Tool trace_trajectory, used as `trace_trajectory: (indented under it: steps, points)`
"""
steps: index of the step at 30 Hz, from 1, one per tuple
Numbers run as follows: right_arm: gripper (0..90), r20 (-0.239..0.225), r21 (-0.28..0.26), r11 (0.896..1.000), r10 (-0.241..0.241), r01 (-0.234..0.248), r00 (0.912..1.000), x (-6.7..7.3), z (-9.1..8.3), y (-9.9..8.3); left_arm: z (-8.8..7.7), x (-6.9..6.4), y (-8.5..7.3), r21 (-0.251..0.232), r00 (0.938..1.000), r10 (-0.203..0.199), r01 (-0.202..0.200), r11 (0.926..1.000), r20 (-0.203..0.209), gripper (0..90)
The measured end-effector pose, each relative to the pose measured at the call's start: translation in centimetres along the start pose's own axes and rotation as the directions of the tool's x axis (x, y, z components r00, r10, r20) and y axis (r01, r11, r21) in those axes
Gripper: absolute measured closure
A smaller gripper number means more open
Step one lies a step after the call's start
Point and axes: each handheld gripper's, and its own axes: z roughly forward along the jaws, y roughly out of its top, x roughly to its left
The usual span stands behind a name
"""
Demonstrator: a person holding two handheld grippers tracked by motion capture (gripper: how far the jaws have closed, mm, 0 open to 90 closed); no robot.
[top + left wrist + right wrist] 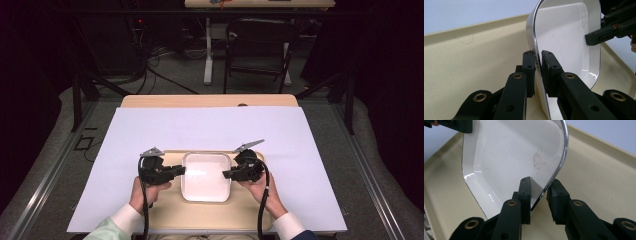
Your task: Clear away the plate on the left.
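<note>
A white square dish (206,176) with a dark rim sits on a beige tray (200,212), directly in front of the person. My left gripper (183,170) comes in from the left and is shut on the dish's left rim; in the left gripper view its jaws (538,61) pinch the wall of the dish (564,37). My right gripper (225,174) reaches the dish's right rim. In the right gripper view its jaws (540,188) straddle the rim of the dish (509,155), one inside, the outer one standing off with a gap. Faint specks mark the dish's inside.
The tray (474,55) lies on a white sheet (210,125) that covers most of the wooden table. Beyond the table's far edge stand a dark folding chair (260,45) and a white table leg (208,50), with cables on the floor.
</note>
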Motion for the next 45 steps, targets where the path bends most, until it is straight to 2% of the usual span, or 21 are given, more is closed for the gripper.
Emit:
trace_trajectory:
  steps: [6, 9, 15, 16, 19, 26, 31, 32, 33, 36, 38, 41, 45]
  points:
    - [70.0, 0.018, 0.009, 0.999, -0.034, 0.034, 0.9993, 0.1, 0.3, 0.1, 0.2, 0.1, -0.1, 0.001, 1.0000, -0.002, 0.002, 1.0000, -0.010, 81.0]
    - [68.9, 0.008, 0.013, 0.999, -0.038, 0.038, 0.9992, 0.0, 0.6, 0.0, 0.3, 0.3, -0.1, 0.014, 0.9999, 0.004, -0.004, 0.9999, -0.016, 80.9]
    - [68.5, 0.046, 0.028, 0.998, -0.062, 0.061, 0.9970, -0.1, 1.1, 0.1, 0.6, 0.6, -0.2, 0.026, 0.9995, 0.003, -0.002, 0.9997, -0.031, 80.2]
    - [68.4, 0.061, 0.036, 0.997, -0.075, 0.073, 0.9953, 0.0, 1.3, 0.0, 0.7, 0.9, -0.3, 0.033, 0.9996, -0.013, 0.014, 0.9994, -0.023, 80.1]
    - [67.9, 0.058, 0.043, 0.996, -0.075, 0.073, 0.9955, -0.1, 1.4, 0.0, 0.8, 1.1, -0.3, 0.036, 0.9995, -0.029, 0.029, 0.9989, -0.016, 79.9]
    - [67.5, 0.045, 0.046, 0.996, -0.073, 0.071, 0.9963, -0.3, 1.6, 0.0, 0.9, 1.1, -0.4, 0.043, 0.9996, -0.013, 0.014, 0.9990, -0.026, 79.3]
    - [66.4, 0.042, 0.047, 0.997, -0.068, 0.066, 0.9968, -0.4, 1.7, 0.0, 1.1, 1.1, -0.5, 0.038, 0.9990, -0.025, 0.026, 0.9989, -0.037, 78.7]
    - [66.4, 0.043, 0.047, 0.997, -0.064, 0.062, 0.9970, -0.5, 1.8, 0.0, 1.3, 1.1, -0.6, 0.045, 0.9988, -0.028, 0.030, 0.9985, -0.041, 78.7]
    - [66.3, 0.065, 0.061, 0.996, -0.073, 0.069, 0.9952, -0.4, 2.1, -0.1, 1.4, 1.2, -0.6, 0.052, 0.9986, -0.028, 0.031, 0.9982, -0.044, 77.5]
    - [66.0, 0.067, 0.070, 0.995, -0.075, 0.070, 0.9949, -0.5, 2.4, -0.1, 1.8, 1.5, -0.8, 0.068, 0.9982, -0.045, 0.048, 0.9966, -0.039, 76.9]
    - [65.8, 0.076, 0.073, 0.995, -0.076, 0.071, 0.9942, -0.4, 2.5, -0.1, 1.8, 1.5, -0.8, 0.068, 0.9981, -0.040, 0.043, 0.9968, -0.046, 76.5]
    - [65.8, 0.081, 0.073, 0.994, -0.089, 0.083, 0.9928, -0.3, 2.5, -0.1, 1.8, 1.4, -0.9, 0.065, 0.9979, -0.036, 0.040, 0.9971, -0.053, 76.0]
    - [65.8, 0.068, 0.082, 0.994, -0.071, 0.065, 0.9951, -0.6, 2.7, -0.1, 2.1, 1.3, -1.1, 0.075, 0.9970, -0.044, 0.048, 0.9960, -0.064, 75.2]
